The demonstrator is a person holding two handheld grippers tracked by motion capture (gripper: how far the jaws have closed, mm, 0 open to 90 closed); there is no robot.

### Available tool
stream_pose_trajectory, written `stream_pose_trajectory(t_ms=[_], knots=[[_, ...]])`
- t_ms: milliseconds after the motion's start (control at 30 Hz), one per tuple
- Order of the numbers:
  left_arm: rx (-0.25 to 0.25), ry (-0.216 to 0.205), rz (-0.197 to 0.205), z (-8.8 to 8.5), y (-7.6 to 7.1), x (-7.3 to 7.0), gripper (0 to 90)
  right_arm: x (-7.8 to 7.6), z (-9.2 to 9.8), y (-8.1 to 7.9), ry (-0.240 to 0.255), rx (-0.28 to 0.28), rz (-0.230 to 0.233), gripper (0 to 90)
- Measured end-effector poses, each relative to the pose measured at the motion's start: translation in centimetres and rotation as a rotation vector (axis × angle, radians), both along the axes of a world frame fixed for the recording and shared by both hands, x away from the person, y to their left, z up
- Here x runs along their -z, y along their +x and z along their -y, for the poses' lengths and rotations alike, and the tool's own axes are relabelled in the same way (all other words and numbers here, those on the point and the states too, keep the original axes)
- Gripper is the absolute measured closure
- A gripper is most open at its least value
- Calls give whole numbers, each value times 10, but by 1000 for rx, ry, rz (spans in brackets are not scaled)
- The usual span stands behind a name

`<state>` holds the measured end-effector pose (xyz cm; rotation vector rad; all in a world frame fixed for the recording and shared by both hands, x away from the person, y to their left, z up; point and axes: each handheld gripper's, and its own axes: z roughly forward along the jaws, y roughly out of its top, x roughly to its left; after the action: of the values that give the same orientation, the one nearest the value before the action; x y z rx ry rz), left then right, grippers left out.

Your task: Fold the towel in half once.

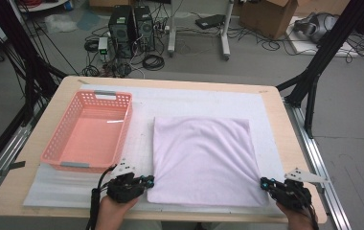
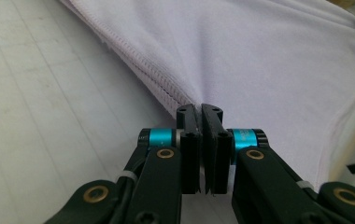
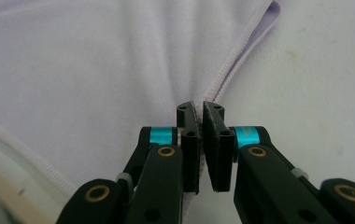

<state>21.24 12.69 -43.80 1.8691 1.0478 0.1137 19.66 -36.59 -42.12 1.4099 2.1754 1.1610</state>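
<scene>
Tongs left (image 2: pixel 200 108): pressed together on near-left corner of lilac cloth (image 1: pixel 201 158), hem pinched.
Tongs right (image 3: pixel 200 105): clamped on near-right corner, thin bite at hem.
Cloth: flat on counter (image 1: pixel 276 108), beside pink basket (image 1: pixel 90 129).
Risk: shallow bite slips when lifted.
Risk: uneven pull skews fold, drags mat.

We see even, soft overhead light with only faint shadows under the pale lilac folded cloth (image 1: pixel 203 158) and the pink plastic lattice basket (image 1: pixel 88 132). The high view is grainy and slightly soft. In both gripper views the near black jaws blur, and the far cloth washes out bright.
</scene>
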Motion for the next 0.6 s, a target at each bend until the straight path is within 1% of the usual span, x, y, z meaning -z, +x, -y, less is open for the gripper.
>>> stream_pose_trajectory(t_ms=[67, 100, 133, 167, 200, 233, 267, 300, 333, 367, 400, 467, 533, 600], knots=[[17, -13, -10, -4, -12, 1, 859, -3, 3, -12, 19, -12, -31, 854], [30, -19, -13, -6, -16, 1, 858, -4, 4, -17, 29, -27, -56, 852], [40, -22, -10, -7, -19, 1, 855, -3, 5, -21, 18, -38, -86, 849], [39, -24, -1, -6, -20, 2, 847, -2, 4, -24, 1, -43, -103, 841], [43, -23, 6, -6, -18, 2, 829, 1, 3, -25, -10, -49, -112, 823], [32, -22, 15, -5, -15, 2, 779, 3, 3, -24, -18, -49, -102, 806], [12, -23, 33, -5, -10, 2, 696, 4, 3, -22, -21, -44, -94, 770], [-2, -30, 61, -4, -5, 2, 601, 5, 3, -19, -20, -36, -76, 714], [-15, -29, 94, -4, 0, 1, 544, 5, 3, -15, -11, -24, -59, 665], [-24, -22, 114, -3, 5, -1, 510, 4, 3, -12, -7, -17, -46, 646], [-25, -23, 120, -1, 12, -3, 485, 3, 3, -7, -15, -13, -25, 615], [-23, -16, 148, 4, 26, -5, 473, 1, 4, 4, -30, -1, 20, 598], [-31, -12, 152, 9, 42, -6, 472, 0, 6, 18, -28, 8, 51, 588], [-42, -13, 152, 13, 59, -7, 473, 0, 7, 35, -21, 20, 65, 587]])
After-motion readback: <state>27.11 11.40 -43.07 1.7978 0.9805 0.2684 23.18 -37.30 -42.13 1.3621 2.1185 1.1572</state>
